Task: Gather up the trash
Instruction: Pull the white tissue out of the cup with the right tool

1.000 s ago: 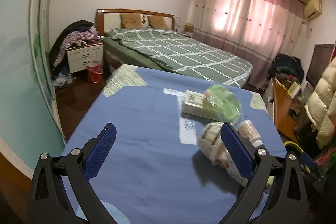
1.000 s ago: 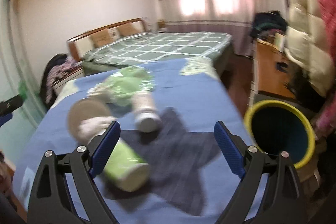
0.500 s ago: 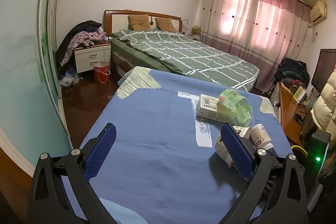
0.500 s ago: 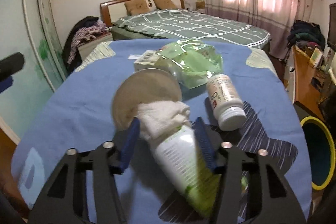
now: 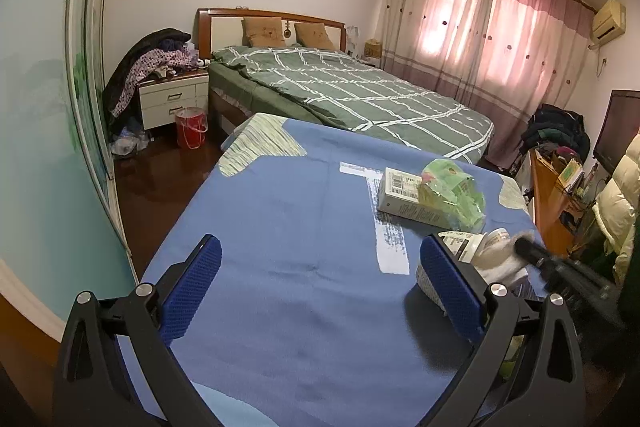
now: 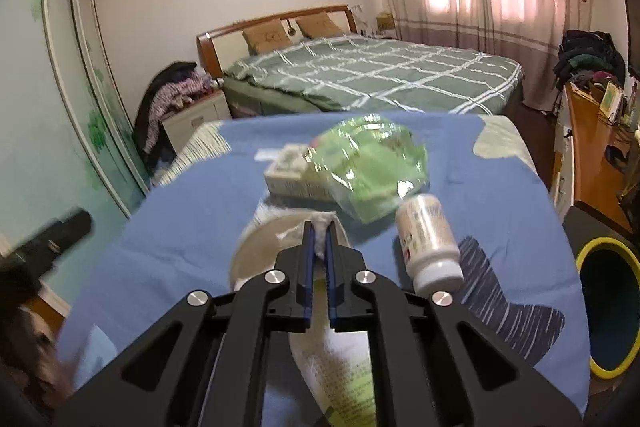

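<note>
My right gripper [image 6: 319,229] is shut on a white wad of tissue [image 6: 322,218] that rests on a round paper bowl [image 6: 260,247]. A green-and-white tube [image 6: 340,383] lies under the jaws. Beside it lie a white bottle [image 6: 430,239], a crumpled green plastic bag [image 6: 368,163] and a white box [image 6: 286,175], all on the blue-covered table [image 6: 192,211]. My left gripper [image 5: 320,251] hangs open over bare blue cloth, with nothing between its fingers. In the left wrist view the tissue [image 5: 500,261] shows at the right, with the right gripper's dark tip on it.
A dark bin with a yellow rim [image 6: 600,247] stands off the table's right edge. A bed with a green checked cover [image 5: 352,95] lies beyond the table. A wooden desk with clutter [image 5: 556,195] lines the right wall, and a wardrobe [image 5: 48,131] the left.
The right gripper's jaws went from wide apart to shut on the tissue wad as it moved in over the bowl. Its tip now shows in the left wrist view. The left gripper stayed open.
</note>
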Demonstrator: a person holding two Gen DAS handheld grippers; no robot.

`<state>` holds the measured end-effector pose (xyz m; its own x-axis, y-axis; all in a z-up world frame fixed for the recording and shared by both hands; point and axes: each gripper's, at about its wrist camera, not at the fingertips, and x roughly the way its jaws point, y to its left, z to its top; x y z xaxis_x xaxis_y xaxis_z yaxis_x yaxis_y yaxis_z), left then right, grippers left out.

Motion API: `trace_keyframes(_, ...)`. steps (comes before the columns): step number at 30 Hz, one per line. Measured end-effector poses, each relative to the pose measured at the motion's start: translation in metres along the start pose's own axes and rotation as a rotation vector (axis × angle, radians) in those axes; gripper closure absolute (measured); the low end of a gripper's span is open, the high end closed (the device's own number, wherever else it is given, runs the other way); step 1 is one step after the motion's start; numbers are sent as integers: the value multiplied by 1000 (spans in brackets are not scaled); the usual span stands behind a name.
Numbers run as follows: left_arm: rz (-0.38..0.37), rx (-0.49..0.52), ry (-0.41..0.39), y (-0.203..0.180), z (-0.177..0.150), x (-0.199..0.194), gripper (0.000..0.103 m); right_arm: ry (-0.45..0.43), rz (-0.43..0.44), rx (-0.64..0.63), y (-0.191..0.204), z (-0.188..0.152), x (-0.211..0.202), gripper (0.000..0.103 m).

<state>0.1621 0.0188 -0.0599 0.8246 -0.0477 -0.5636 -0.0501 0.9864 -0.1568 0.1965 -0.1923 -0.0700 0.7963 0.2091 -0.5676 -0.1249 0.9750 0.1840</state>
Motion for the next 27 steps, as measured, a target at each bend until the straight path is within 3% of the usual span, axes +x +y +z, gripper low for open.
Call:
trace_keyframes(11,-3,24,17,-13,-3,8,5,-101,35,-7,6,34,-26,103)
trace_keyframes(15,-3,20,13,-13,-3,8,5,-68,47,2,0,27,-23,102)
trace_keyframes(19,-3,21,12,-13,-4,7,5,58,14,-7,0,2,7,74)
trace_keyframes(21,-3,22,15,-13,-4,7,5,108,10,0,-2,-8,19,70)
trace_keyframes(23,-1,22,16,-13,-5,7,5,135,4,0,-2,-15,27,55)
trace_keyframes(24,-1,21,17,-12,-5,8,5,145,-5,-8,-1,-18,31,54)
trace_keyframes(25,-3,20,17,-12,-5,8,5,156,-10,-14,-1,-20,34,54)
trace_keyframes(27,-5,21,21,-13,-5,8,5,186,13,2,-3,-22,42,80)
